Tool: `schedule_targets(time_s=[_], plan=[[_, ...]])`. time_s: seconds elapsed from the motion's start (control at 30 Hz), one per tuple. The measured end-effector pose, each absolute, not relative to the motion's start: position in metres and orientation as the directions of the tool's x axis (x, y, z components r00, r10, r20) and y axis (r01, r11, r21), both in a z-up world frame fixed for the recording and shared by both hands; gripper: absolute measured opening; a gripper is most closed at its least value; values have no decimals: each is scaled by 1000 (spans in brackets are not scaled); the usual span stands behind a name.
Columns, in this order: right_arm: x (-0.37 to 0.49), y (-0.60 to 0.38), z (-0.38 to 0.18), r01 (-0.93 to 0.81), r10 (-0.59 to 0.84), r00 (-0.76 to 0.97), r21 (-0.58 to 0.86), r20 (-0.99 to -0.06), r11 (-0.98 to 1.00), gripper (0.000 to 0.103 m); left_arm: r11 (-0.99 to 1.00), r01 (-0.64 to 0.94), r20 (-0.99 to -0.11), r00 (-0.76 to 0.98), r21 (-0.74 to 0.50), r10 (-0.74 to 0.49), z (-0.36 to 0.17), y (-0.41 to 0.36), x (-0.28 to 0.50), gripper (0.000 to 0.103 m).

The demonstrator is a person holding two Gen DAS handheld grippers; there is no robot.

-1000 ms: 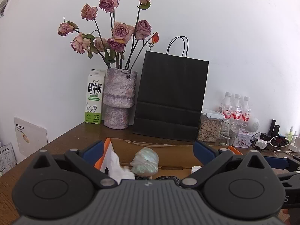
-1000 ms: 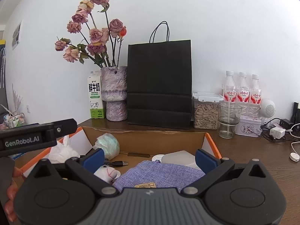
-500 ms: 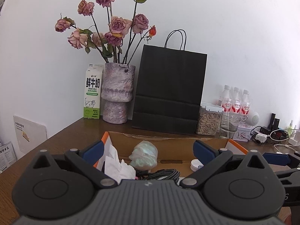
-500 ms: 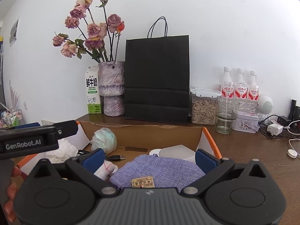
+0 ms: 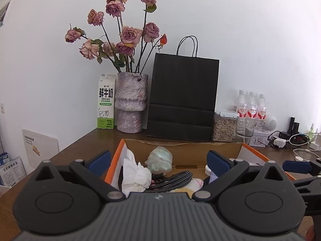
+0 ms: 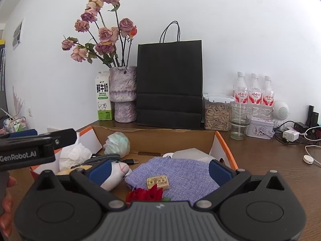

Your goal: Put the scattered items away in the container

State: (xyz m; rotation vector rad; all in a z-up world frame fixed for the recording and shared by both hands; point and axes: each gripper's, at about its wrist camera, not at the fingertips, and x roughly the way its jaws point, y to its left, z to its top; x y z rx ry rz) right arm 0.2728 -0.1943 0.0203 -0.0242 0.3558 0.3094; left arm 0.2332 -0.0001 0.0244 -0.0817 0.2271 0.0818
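Cardboard box (image 6: 154,138) on the wooden desk, already holding purple cloth pouch (image 6: 176,172), tissue, braided cable | right gripper (image 6: 159,169) wide, empty — box directly ahead-below | left gripper (image 5: 158,160) wide, empty — over box's left end | right nearer pouch

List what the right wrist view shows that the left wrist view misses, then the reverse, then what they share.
Right wrist only: a purple cloth pouch with a small tan tag, a red flower and a USB plug in the cardboard box.

Left wrist only: a white card against the wall.

Both: the box, crumpled tissue, greenish wrapped bundle, braided cable, black bag, vase, milk carton, bottles.
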Motion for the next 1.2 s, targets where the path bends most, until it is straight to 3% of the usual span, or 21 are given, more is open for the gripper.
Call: schedule_targets(time_s=[0.4, 0.77, 1.2], plan=[[211, -208, 7, -306, 298, 865, 47, -404, 951, 103, 995, -88, -309, 949, -53, 67, 9, -1, 176, 103], [155, -222, 22, -275, 285, 825, 93, -488, 957, 103, 998, -59, -434, 899, 4, 55, 19, -15, 123, 103], [112, -222, 31, -279, 275, 810, 73, -517, 958, 103, 999, -45, -476, 879, -15, 33, 24, -24, 84, 103]])
